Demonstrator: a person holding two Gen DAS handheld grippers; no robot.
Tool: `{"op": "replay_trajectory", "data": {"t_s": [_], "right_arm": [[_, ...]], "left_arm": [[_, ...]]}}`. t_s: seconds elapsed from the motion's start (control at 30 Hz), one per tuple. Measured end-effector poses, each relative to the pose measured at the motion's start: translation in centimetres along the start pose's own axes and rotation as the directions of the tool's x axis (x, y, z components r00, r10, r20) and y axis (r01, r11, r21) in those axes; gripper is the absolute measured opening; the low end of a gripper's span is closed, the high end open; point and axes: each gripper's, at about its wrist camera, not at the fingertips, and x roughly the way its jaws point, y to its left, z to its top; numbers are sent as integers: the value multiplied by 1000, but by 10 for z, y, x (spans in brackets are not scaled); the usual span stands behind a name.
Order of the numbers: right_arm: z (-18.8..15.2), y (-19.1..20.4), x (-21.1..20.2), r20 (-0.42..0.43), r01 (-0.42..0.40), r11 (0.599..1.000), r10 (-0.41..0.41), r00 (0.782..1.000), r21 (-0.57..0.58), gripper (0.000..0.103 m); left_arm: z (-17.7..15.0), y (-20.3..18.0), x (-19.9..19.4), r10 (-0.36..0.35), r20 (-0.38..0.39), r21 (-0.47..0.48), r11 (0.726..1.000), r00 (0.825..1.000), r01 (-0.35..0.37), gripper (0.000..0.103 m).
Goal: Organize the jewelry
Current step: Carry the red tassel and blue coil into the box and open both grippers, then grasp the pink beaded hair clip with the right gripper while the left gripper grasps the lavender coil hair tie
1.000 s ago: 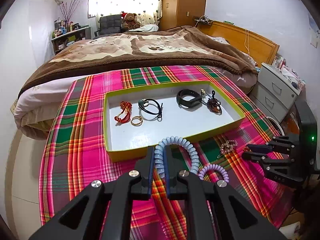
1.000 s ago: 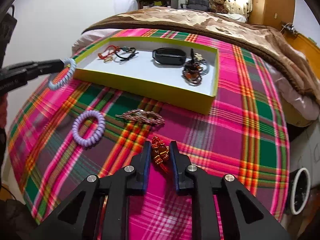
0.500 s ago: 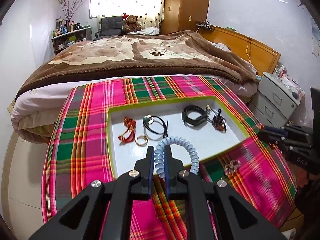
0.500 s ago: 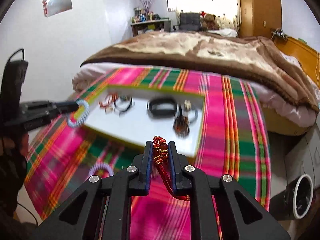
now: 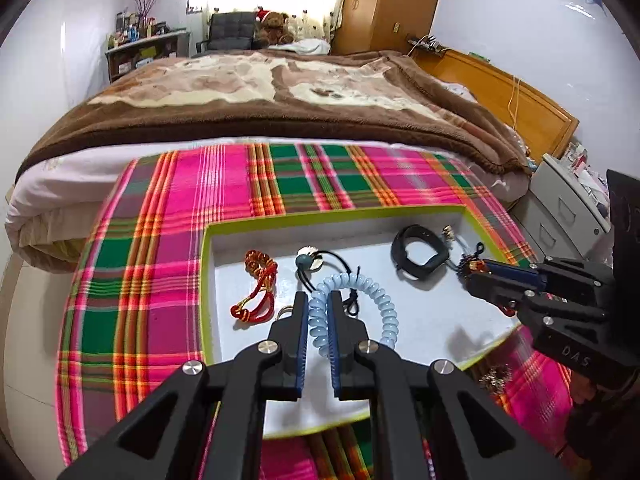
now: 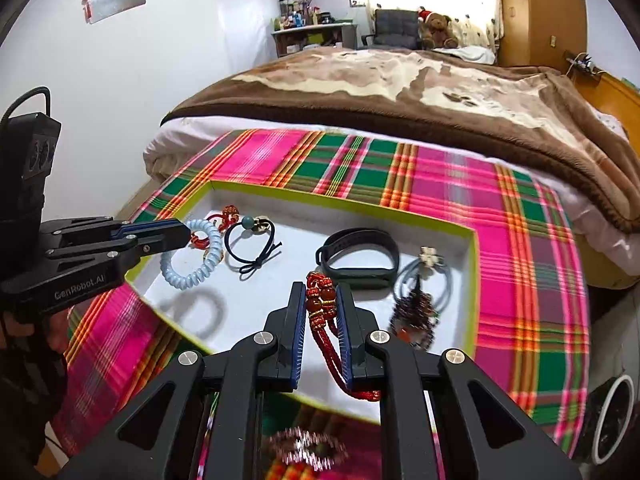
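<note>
Grippers hover over the tray (image 5: pixel 208 280): left (image 5: pixel 318 312) clamps the blue coil (image 5: pixel 376 300), right (image 6: pixel 322 308) clamps the red bracelet (image 6: pixel 320 300). Lower each onto bare white floor, then release.

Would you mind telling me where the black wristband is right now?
The black wristband lies in the white tray, toward its far right side in the right wrist view, between the black hair tie and the blue-grey hair tie.
</note>
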Motion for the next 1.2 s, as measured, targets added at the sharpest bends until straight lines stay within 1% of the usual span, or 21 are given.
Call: {"op": "replay_trajectory", "data": {"t_s": [0.2,0.37,0.57,0.67,0.73,0.77,0.8,0.83,0.87,0.9,0.97,1.13,1.2], "right_arm": [[1,-1,23,-43,28,1000,-28,999,-9,15],[0,0,33,-68,43,999,-45,997,-26,15],[-2,0,42,-93,69,997,-72,993,-44,15],[-3,0,42,-93,76,996,-80,992,-51,15],[-3,0,43,-92,77,996,-81,992,-49,16],[-3,0,43,-91,78,996,-82,992,-45,17],[-4,-1,43,-88,78,996,-82,993,-41,19],[-4,-1,42,-84,78,996,-81,993,-36,21],[-3,-1,42,-83,77,997,-79,993,-31,27],[-4,-2,41,-80,72,997,-73,994,-24,38],[-4,-3,39,-71,61,998,-61,996,-10,50],[-4,-4,32,-54,64,998,-63,997,3,51],[-4,-3,28,-44,61,998,-60,997,8,51]], "left_arm": [[-4,3,18,14,-38,-8,1000,999,-15,10],[-8,5,23,16,-56,-12,1000,998,-16,10],[-10,6,24,12,-61,-18,1000,998,-13,10],[-10,7,25,3,-61,-22,1000,998,-4,11],[-10,5,25,7,-55,-10,1000,998,-8,11],[-11,4,24,8,-53,-1,1000,999,-8,13],[-11,3,24,9,-54,-1,1000,998,-9,16],[-11,3,25,8,-56,-4,1000,998,-8,26],[-11,3,24,4,-56,-6,1000,998,-4,32],[-12,2,23,-1,-55,-6,1000,998,0,33],[-11,2,22,-2,-53,-4,1000,999,2,33],[-11,-1,14,-7,-39,-10,1000,999,6,34],[-12,-3,10,-12,-34,-10,1000,999,11,36]]}}
